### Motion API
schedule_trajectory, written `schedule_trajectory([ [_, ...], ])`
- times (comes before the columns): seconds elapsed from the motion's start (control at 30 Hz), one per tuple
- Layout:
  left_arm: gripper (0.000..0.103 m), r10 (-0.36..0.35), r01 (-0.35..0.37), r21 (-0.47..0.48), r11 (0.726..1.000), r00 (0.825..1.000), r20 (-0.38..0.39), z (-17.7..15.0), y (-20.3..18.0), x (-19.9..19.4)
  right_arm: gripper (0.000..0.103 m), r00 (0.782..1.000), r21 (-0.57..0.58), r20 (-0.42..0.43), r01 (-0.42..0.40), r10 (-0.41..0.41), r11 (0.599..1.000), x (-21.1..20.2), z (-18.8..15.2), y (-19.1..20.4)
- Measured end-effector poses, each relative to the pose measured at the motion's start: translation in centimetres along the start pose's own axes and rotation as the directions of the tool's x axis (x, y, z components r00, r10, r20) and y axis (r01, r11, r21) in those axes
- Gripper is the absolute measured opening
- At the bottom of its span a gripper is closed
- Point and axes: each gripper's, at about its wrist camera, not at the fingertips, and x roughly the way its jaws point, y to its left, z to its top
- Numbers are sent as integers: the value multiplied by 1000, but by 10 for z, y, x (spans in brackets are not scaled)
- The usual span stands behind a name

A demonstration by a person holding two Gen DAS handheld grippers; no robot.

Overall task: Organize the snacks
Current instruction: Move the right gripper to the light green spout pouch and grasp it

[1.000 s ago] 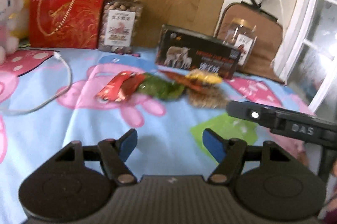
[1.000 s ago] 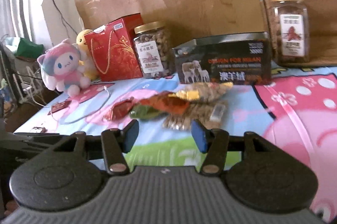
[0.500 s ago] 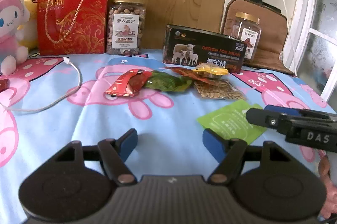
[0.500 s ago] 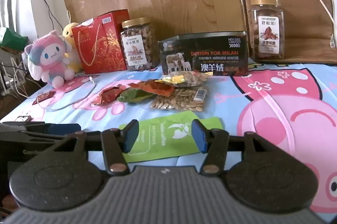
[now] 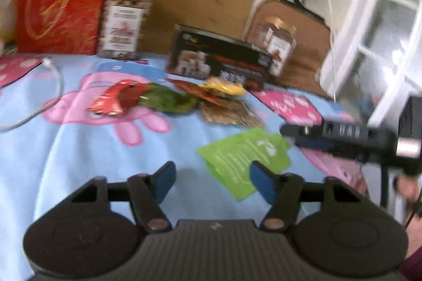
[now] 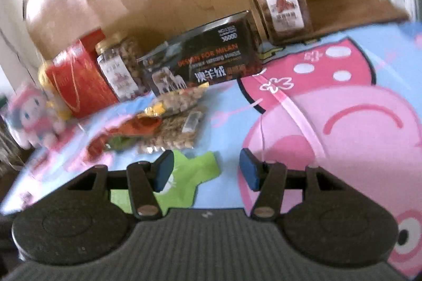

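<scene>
Small snack packets lie in a loose pile on the cartoon-print cloth: a red packet [image 5: 116,99], a green packet [image 5: 168,100], an orange and a yellow packet [image 5: 224,87] and a clear bag of seeds [image 5: 229,114]. A flat bright green pouch [image 5: 242,157] lies nearer. My left gripper [image 5: 211,182] is open and empty just before the green pouch. My right gripper [image 6: 205,170] is open and empty, with the green pouch [image 6: 195,172] under its left finger and the seed bag [image 6: 174,133] beyond. The right gripper also shows in the left wrist view [image 5: 343,138].
A black tin box [image 5: 219,59], two nut jars [image 5: 124,22] [image 5: 279,46], a red gift bag [image 5: 60,6] and plush toys [image 6: 31,117] stand along the back against a cardboard sheet. A white cable [image 5: 50,96] lies at the left. A window frame [image 5: 382,43] is at the right.
Both views have shifted closer and lower toward the green pouch, and both are blurred. The right gripper has tilted and swung right. Both grippers stay open.
</scene>
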Motion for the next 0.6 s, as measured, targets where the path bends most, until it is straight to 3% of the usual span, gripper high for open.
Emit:
schedule_trajectory([
  [0.2,56,121,-120,173,978,993,5,-9,-32,14,56,980,198,-76,-166,184,966,9,8,-18],
  [0.27,56,124,-123,174,977,992,4,-9,-31,14,52,955,300,-95,-241,280,923,14,8,-27],
  [0.37,57,113,-112,157,981,994,5,-9,-27,12,53,932,386,-84,-295,352,874,13,9,-37],
  [0.5,59,91,-91,138,986,996,6,-7,-22,11,53,884,534,-43,-373,466,758,11,6,-58],
  [0.6,61,62,-62,105,993,998,6,-6,-15,9,54,854,578,-30,-409,519,706,7,3,-64],
])
